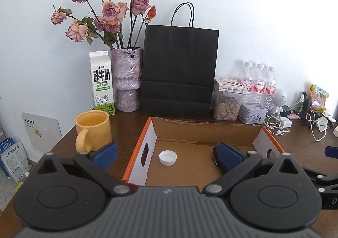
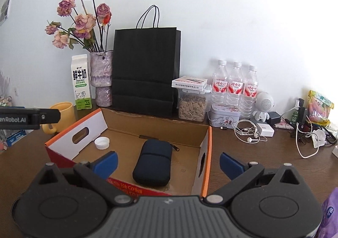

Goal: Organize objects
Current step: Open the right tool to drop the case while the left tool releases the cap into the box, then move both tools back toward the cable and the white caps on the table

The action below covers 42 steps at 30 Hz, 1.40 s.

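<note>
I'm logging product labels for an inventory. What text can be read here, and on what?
"鲜牛奶" and "FRESH MILK": milk carton.
"enRobot.AI", cut off at the frame edge: left gripper, seen from the right wrist.
Red labels on the three water bottles, the box on the seed jar, pamphlets: too small to read.

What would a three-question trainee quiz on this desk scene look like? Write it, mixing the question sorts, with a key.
1. True or false: the white bottle cap lies inside the cardboard box.
2. Which stands directly beside the milk carton? A) the flower vase B) the water bottles C) the white earphones
3. Fill in: the dark zip pouch lies on the box's ____.

Key
1. True; it rests on the box floor near the left wall.
2. A; the yellow mug stands nearer the camera.
3. Floor. Both the left gripper and the right gripper have their jaws apart, holding nothing.
</note>
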Motion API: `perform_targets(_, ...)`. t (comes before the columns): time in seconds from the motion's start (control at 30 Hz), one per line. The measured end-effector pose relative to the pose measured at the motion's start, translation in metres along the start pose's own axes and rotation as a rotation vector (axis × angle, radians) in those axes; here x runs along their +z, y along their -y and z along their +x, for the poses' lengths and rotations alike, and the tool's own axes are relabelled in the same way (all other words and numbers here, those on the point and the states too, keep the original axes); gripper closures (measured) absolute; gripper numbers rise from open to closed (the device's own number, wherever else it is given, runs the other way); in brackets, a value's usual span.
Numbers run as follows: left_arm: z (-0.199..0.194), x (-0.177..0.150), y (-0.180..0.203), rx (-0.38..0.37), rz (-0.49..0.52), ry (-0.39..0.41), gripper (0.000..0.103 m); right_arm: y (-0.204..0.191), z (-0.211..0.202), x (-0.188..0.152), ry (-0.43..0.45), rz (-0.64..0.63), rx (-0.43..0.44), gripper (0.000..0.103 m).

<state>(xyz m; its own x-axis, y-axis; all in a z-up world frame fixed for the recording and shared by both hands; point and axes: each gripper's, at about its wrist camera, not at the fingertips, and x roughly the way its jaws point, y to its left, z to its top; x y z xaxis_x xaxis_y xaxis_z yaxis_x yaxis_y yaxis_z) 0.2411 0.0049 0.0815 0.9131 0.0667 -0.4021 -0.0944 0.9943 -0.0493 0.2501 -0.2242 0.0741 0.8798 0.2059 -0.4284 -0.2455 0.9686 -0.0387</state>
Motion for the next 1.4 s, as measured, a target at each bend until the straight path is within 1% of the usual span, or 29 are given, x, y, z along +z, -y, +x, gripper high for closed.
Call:
perform_targets(0.4,-0.053,-0.037,-0.040,0.018,0.005,0.004,0.000,0.021,-0.070,-0.049,0.025,0.014,-0.019,0.000)
perform_targets(0.67,-0.071,-0.069,-0.062,0.034,-0.015,-0.041,0.000,0.029,-0.091,-0.081,-0.001,0.053,-0.040,0.000)
perform_targets(0.77,-0.077,-0.081,-0.069,0.025,-0.037,-0.059,0.000,0.032,-0.097,-0.093,-0.007,0.061,-0.056,0.000)
perform_targets(1.03,-0.086,-0.109,-0.069,-0.001,-0.015,-0.108,0.000,0.039,-0.107,-0.121,-0.030,0.093,-0.075,0.000)
perform_targets(1.13,-0.092,-0.118,-0.066,0.003,-0.013,-0.115,0.000,0.038,-0.111,-0.129,-0.032,0.102,-0.075,0.000)
perform_targets(1.3,-0.103,-0.133,-0.064,-0.001,-0.010,-0.130,0.000,0.033,-0.120,-0.143,-0.029,0.126,-0.055,0.000)
perform_targets(1.4,-0.106,-0.140,-0.064,-0.005,-0.012,-0.147,0.000,0.028,-0.123,-0.150,-0.033,0.114,-0.042,0.000)
